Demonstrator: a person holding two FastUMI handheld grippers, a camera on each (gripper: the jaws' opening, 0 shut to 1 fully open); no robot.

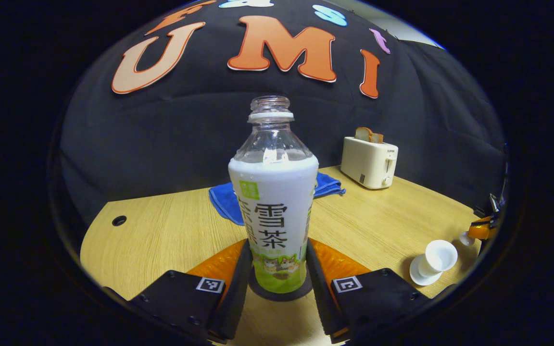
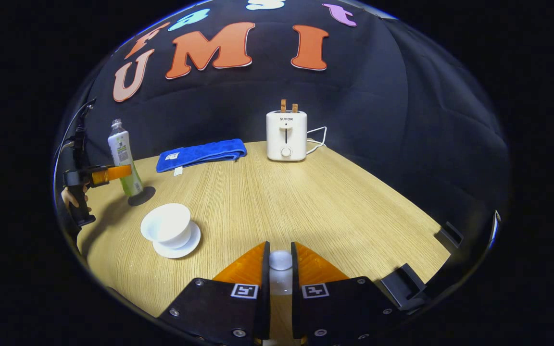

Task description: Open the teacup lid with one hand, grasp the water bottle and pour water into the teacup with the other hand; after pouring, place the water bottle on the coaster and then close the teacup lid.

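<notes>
One: Two hand-held grippers, then. What does each have?

Two: The left hand-held gripper (image 1: 277, 247) is closed against both sides of the water bottle (image 1: 274, 192), low on its body. The right hand-held gripper (image 2: 280, 250) pinches the teacup lid (image 2: 281, 262), a small, smooth, rounded white piece, above the near edge of the tabletop (image 2: 306, 192).

One: Describe the bottle.

Two: Clear plastic with ribbed shoulders and a threaded neck, uncapped. A glossy white and green label wraps most of it, so I cannot tell the water level. It stands upright on a dark, flat, round coaster (image 1: 256, 290).

One: And the teacup?

Two: White and glossy like glazed ceramic, flaring to a wide rim. The teacup (image 2: 167, 226) sits open on a matching saucer (image 2: 185, 245), near the coaster and well apart from the lid. I cannot tell what is inside it.

One: What else is there?

Two: The tabletop is pale wood with fine straight grain. At the back lies a folded blue cloth (image 2: 202, 153), soft and ribbed. Beside it stands a boxy cream toaster (image 2: 286, 134) with two bread slices (image 2: 289, 105) poking out of its slots. In the right gripper view, a hand (image 2: 70, 197) grips the left tool's handle.
</notes>
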